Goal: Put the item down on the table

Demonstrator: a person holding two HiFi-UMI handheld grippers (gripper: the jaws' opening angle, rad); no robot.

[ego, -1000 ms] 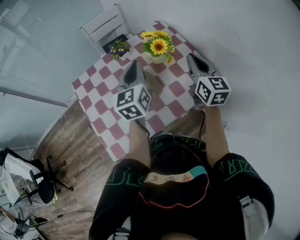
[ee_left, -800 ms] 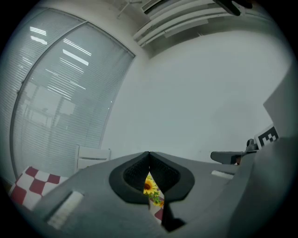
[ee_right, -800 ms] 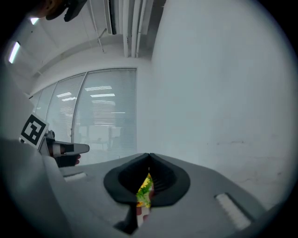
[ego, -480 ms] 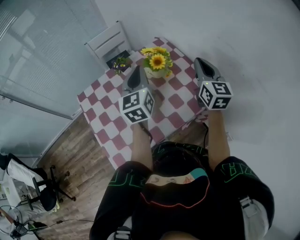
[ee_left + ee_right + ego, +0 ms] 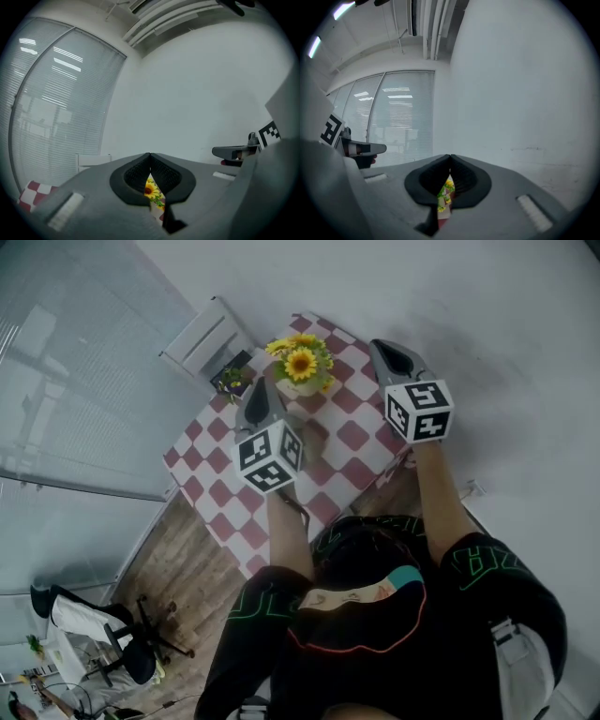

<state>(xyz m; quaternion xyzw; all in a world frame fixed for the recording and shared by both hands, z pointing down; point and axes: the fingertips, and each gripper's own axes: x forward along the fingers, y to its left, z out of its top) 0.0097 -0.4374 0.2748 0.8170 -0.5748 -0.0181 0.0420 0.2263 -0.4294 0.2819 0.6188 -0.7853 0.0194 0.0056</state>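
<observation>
Checked table [image 5: 352,437], head view: red-and-white cloth, pushed into a corner. A white wall [image 5: 487,324] lies toward 3 o'clock, a white chair [image 5: 202,338] at 11 o'clock, and open wood floor [image 5: 178,568] toward 7 o'clock.
- Sunflower pot [image 5: 300,367]: stands on the cloth toward the far edge, apparently already set down, with nothing holding it. A small purple plant [image 5: 232,381] is at its 9 o'clock.
- Left gripper [image 5: 258,390]: at the pot's 8 o'clock, above the cloth.
- Right gripper [image 5: 379,345]: at the pot's 3 o'clock, on the wall side.

Left gripper view: jaws together, nothing between them. The sunflower shows beyond the gap under the tips.

Right gripper view: jaws together, empty. The blooms sit low and ahead.

Hazards, as judged:
- An inward swing by either gripper could tip the top-heavy pot.
- The right side has little slack toward the wall.
- Free room lies toward the person, at 6 o'clock.
</observation>
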